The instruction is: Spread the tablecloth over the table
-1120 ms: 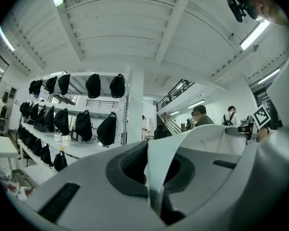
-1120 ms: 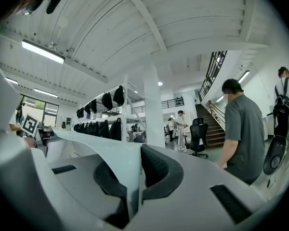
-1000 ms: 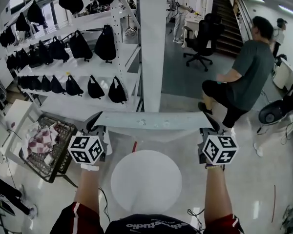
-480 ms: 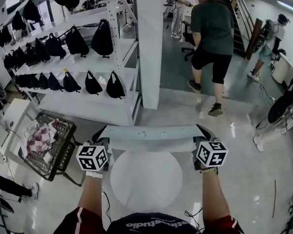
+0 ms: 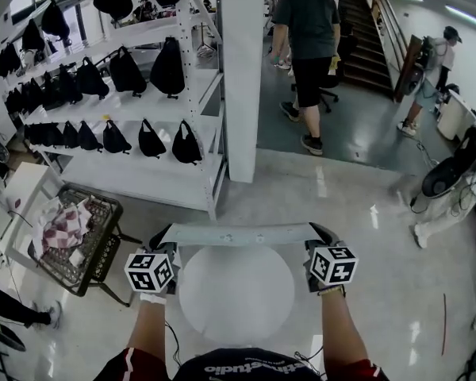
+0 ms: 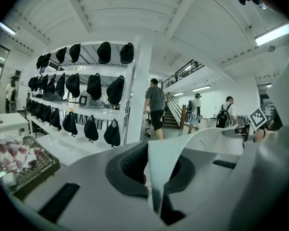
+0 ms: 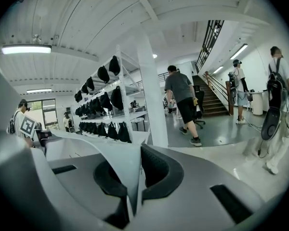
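A pale grey tablecloth [image 5: 238,234] hangs stretched in a flat band between my two grippers, just beyond the far rim of the round white table [image 5: 236,296]. My left gripper [image 5: 162,238] is shut on the cloth's left end. My right gripper [image 5: 316,235] is shut on its right end. In the left gripper view the cloth [image 6: 166,162] runs pinched between the dark pads of the left gripper [image 6: 153,179] and off to the right. In the right gripper view the cloth [image 7: 116,165] is clamped in the right gripper [image 7: 134,179] and trails left.
A wire basket [image 5: 95,256] with checked cloths stands on the floor at the left. Shelving [image 5: 143,105] with black bags and a white pillar [image 5: 243,78] rise beyond the table. A person [image 5: 305,30] walks away at the back; another person [image 5: 427,70] stands far right.
Both grippers have come down and nearer to me with the cloth taut between them, closer to the table. The person in the dark shirt has walked from the right towards the back.
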{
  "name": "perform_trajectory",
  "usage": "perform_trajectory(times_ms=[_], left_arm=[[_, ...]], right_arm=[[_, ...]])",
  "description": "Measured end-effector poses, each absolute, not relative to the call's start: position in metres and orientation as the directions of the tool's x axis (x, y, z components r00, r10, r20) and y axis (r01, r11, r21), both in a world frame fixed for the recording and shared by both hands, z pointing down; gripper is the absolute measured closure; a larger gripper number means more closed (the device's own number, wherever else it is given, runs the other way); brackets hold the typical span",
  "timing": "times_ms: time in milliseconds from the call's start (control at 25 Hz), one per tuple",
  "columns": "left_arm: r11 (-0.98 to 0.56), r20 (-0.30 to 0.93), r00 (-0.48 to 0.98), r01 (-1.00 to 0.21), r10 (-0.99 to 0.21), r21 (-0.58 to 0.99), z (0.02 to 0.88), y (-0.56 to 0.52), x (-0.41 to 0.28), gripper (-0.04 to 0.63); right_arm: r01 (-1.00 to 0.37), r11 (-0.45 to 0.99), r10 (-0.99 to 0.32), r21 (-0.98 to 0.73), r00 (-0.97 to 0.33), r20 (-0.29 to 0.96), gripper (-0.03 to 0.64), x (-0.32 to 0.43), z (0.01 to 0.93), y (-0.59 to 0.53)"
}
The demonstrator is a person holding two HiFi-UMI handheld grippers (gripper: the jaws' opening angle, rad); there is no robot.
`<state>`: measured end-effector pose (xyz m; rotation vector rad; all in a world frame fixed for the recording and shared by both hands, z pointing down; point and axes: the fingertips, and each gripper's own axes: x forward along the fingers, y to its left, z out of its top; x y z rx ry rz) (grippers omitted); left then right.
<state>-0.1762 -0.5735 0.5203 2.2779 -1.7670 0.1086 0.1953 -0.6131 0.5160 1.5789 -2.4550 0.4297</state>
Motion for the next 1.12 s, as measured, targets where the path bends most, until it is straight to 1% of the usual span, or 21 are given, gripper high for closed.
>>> perform_trajectory(times_ms=[480, 640, 800, 880, 1120], left_arm=[[-0.278, 0.248, 0.313, -0.946, -0.917, 0.169, 0.541, -0.531, -0.165, 0.575], [-0.277, 0.272, 0.325, -0.940, -0.906, 0.199, 0.555, -0.515, -0.166, 0.575], [-0.276, 0.313, 0.334, -0.936, -0.889, 0.216, 0.576, -0.500, -0.164, 0.575], [-0.276, 0.326, 0.337, -0.935, -0.883, 0.221, 0.585, -0.493, -0.163, 0.575], [-0.264, 0.353, 0.333, -0.937, -0.874, 0.230, 0.601, -0.478, -0.164, 0.575]], right_arm=[[-0.930, 0.331, -0.854, -0.163, -0.368, 0.368, 0.586, 0.207, 0.550, -0.557], [-0.938, 0.312, -0.844, -0.153, -0.347, 0.408, 0.584, 0.205, 0.566, -0.536], [-0.943, 0.317, -0.811, -0.104, -0.326, 0.486, 0.581, 0.207, 0.589, -0.518], [-0.947, 0.306, -0.798, -0.096, -0.310, 0.517, 0.575, 0.209, 0.601, -0.510], [-0.955, 0.290, -0.768, -0.059, -0.269, 0.581, 0.509, 0.215, 0.620, -0.480]])
